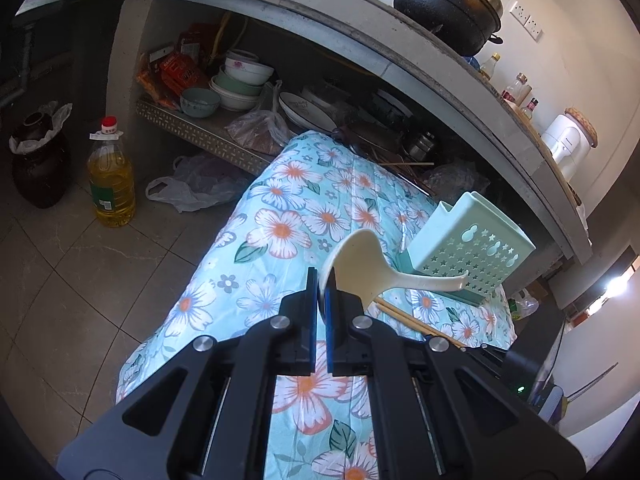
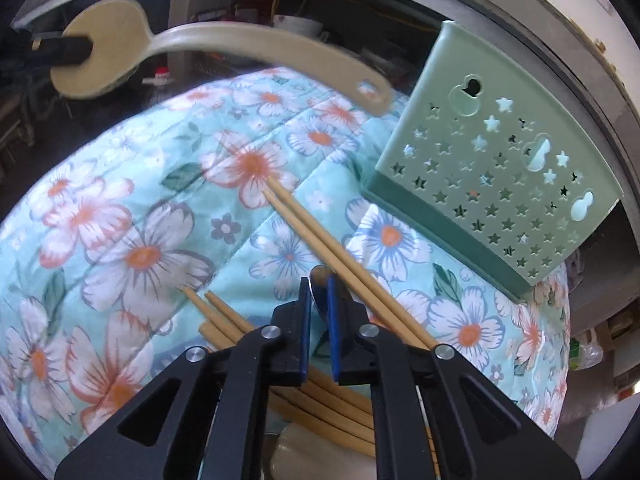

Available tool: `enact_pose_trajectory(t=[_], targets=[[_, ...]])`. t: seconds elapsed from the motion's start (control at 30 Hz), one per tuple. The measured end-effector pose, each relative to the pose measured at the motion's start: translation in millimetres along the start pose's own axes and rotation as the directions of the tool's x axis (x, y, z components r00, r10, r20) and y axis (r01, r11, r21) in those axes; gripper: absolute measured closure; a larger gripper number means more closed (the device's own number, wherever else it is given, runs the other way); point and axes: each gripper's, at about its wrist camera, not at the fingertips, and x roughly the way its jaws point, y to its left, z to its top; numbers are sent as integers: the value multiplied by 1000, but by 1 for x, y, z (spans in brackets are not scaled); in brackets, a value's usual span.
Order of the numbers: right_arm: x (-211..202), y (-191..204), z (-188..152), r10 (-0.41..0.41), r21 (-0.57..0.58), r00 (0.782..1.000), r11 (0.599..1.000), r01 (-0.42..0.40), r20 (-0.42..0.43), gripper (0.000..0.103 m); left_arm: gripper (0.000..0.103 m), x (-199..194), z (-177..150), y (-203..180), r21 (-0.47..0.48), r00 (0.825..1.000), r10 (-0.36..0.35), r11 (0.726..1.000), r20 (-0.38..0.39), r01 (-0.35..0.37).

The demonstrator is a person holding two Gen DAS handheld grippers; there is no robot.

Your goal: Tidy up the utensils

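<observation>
Left gripper [image 1: 321, 280]: jaws clamped on rim of cream plastic rice paddle [image 1: 360, 266], handle pointing toward 3 o'clock, end near pale green perforated plastic utensil holder [image 1: 476, 252]. Holder stands on floral turquoise cloth [image 1: 288, 216], at 2 o'clock from gripper. Right gripper [image 2: 319, 280]: jaws pinched on shiny metal spoon [image 2: 319, 294], no earlier view. Light wooden chopsticks [image 2: 320, 236] lie loose on cloth, beneath and beside right gripper, tips toward 11 o'clock.

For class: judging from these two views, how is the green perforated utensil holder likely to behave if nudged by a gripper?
The utensil holder looks like thin, perforated plastic, so probably light. It stands on soft floral cloth, apparently empty, so it may tip or slide easily.
</observation>
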Motion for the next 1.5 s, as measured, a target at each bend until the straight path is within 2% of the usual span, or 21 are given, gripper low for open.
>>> enact_pose_trajectory(t=[0.2, 0.37, 0.47, 0.6, 0.7, 0.87, 1.03, 1.1, 1.13, 1.2, 1.23, 1.37, 1.43, 1.5], targets=[[-55, -48, 4, 59, 171, 991, 982, -80, 124, 99, 101, -20, 16, -10, 32, 996, -20, 999, 83, 17], [-106, -111, 4, 34, 317, 965, 941, -118, 259, 100, 101, -36, 50, -37, 122, 980, -65, 992, 190, 42], [-132, -139, 0, 20, 377, 946, 914, -149, 325, 100, 101, -31, 73, -64, 204, 976, -60, 979, 211, 16], [-156, -165, -8, -17, 415, 922, 896, -157, 386, 100, 101, -13, 98, -106, 335, 975, -16, 940, 220, -60], [-171, -177, -13, -37, 425, 907, 891, -160, 419, 100, 101, 4, 110, -136, 441, 977, 30, 889, 212, -123], [-175, -190, -19, -47, 438, 896, 883, -170, 442, 100, 101, 36, 118, -177, 601, 972, 140, 766, 189, -227], [-176, -197, -26, -54, 452, 883, 872, -186, 467, 100, 101, 68, 117, -205, 712, 961, 225, 648, 161, -271], [-177, -201, -28, -53, 459, 877, 866, -198, 477, 100, 101, 81, 116, -214, 745, 960, 246, 614, 132, -260], [-177, -203, -29, -51, 462, 875, 863, -204, 481, 100, 101, 87, 116, -216, 753, 961, 252, 609, 115, -249], [-177, -209, -31, -44, 469, 873, 856, -218, 486, 100, 99, 97, 117, -221, 755, 967, 247, 621, 68, -212], [-177, -211, -33, -44, 472, 872, 853, -220, 487, 100, 97, 100, 118, -222, 749, 971, 235, 635, 47, -190], [-178, -219, -36, -49, 485, 871, 845, -225, 489, 101, 93, 104, 118, -220, 701, 983, 183, 702, -6, -126], [-177, -224, -39, -40, 492, 868, 836, -241, 494, 100, 81, 101, 118, -216, 661, 990, 140, 744, -19, -93], [-178, -229, -40, -29, 495, 865, 829, -258, 501, 100, 76, 95, 117, -210, 620, 996, 90, 783, -24, -56]])
